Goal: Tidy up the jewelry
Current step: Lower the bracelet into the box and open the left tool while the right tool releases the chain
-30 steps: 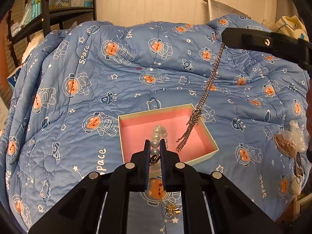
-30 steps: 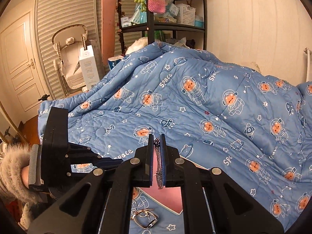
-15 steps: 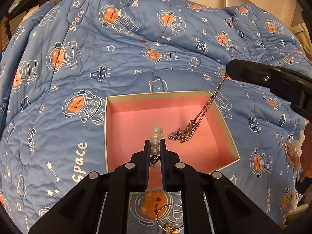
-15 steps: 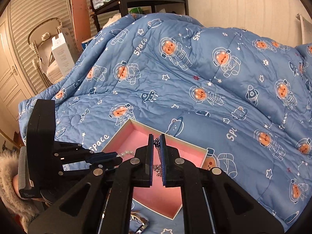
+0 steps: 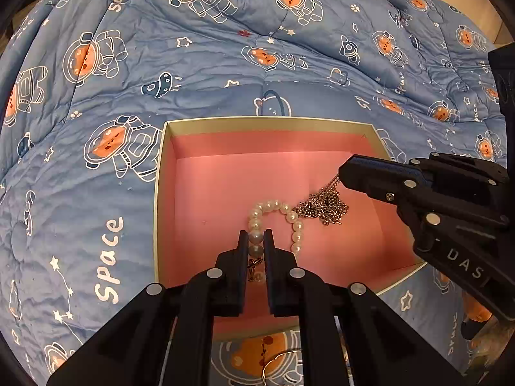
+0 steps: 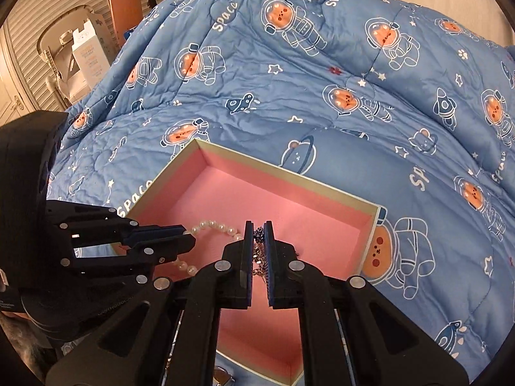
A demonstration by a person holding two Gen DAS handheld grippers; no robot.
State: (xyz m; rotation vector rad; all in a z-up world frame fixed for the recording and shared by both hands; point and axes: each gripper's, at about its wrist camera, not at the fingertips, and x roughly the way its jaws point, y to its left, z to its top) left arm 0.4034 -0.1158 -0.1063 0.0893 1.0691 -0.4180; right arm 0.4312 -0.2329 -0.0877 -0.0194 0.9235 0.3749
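String of white pearl beads (image 5: 273, 217) draped in a loop on the pink floor of the open shallow cardboard box with a cream rim (image 5: 267, 121), one end pinched between the pressed-together black fingers of the left gripper (image 5: 256, 241). Touching the far right end of the pearl loop, a bunched silver metal chain (image 5: 325, 207), piled on the box floor and rising at its right end into the tip of the right gripper (image 5: 346, 173), clamped shut on it. From the right wrist view, the same chain (image 6: 259, 251) caught between the closed fingers of the right gripper (image 6: 258, 230), pearls (image 6: 212, 226) curving away to the left toward the left gripper (image 6: 185, 234). Both grippers lowered into the box, tips close over its floor. Box resting on a blue quilted blanket printed with astronaut bears, stars and the word "Space" (image 5: 225, 64). Just near of the box, partly hidden under the left gripper, a thin gold-coloured ring-shaped piece (image 5: 276, 362) on the blanket. Beyond the blanket's far left in the right wrist view, a white carton (image 6: 88, 54).
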